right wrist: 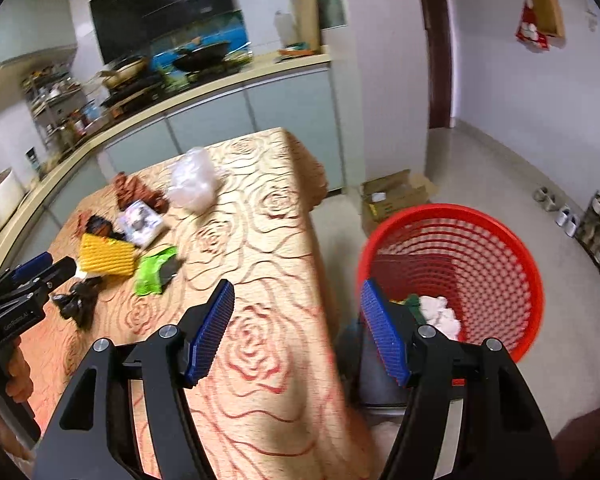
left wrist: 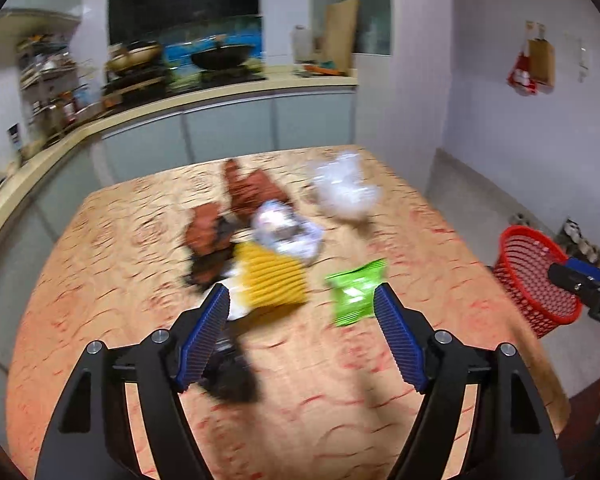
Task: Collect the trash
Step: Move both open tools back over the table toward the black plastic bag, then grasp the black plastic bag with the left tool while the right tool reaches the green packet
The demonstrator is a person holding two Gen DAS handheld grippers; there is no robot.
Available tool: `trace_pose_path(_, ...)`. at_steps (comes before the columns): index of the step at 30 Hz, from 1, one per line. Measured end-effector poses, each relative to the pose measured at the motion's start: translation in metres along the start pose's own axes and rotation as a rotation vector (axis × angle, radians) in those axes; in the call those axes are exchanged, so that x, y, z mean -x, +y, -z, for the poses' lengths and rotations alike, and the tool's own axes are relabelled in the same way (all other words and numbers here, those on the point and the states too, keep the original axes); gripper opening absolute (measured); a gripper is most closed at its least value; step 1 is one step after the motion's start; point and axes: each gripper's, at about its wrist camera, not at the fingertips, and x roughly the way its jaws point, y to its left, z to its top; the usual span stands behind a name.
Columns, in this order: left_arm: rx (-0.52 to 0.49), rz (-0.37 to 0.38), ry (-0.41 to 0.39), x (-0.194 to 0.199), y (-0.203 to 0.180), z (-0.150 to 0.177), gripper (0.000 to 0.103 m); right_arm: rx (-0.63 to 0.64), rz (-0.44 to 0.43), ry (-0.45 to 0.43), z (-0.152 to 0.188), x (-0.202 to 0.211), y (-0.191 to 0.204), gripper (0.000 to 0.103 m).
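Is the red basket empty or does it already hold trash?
Not empty: the red basket holds white crumpled paper and something green at its bottom.

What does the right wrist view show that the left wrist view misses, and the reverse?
Only the right wrist view looks into the red mesh plastic basket, showing white crumpled paper inside, plus a cardboard box on the floor. Only the left wrist view frames the yellow ribbed packet between the left claw's open blue pads. Both show the rose-patterned tablecloth, the green wrapper and the clear plastic bag.
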Motion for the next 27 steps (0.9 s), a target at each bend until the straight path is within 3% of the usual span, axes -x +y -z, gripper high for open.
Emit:
trace_pose_path(4, 0.021, -0.039, 0.002, 0.006, 0.025, 0.011, 0.075, 0.026, -0.03, 0.015, 0.0, -0.004, 0.017, 0.064)
trace_pose_path(9, 0.047, -0.039, 0.045, -0.003, 0.046, 0.027, 0.075, 0.043, -0.075, 0.014, 0.002, -0.007, 0.031, 0.08)
trace_pose_path(17, 0.048, 0.005, 0.106, -0.031, 0.059, 0.034, 0.075, 0.066, -0.082, 0.04, 0.003, -0.014, 0.047, 0.08)
trace_pose_path(27, 0.038, -0.005, 0.149, -0.057, 0.064, 0.036, 0.071, 0.091, -0.063, 0.062, 0.0, -0.028, 0.058, 0.08)
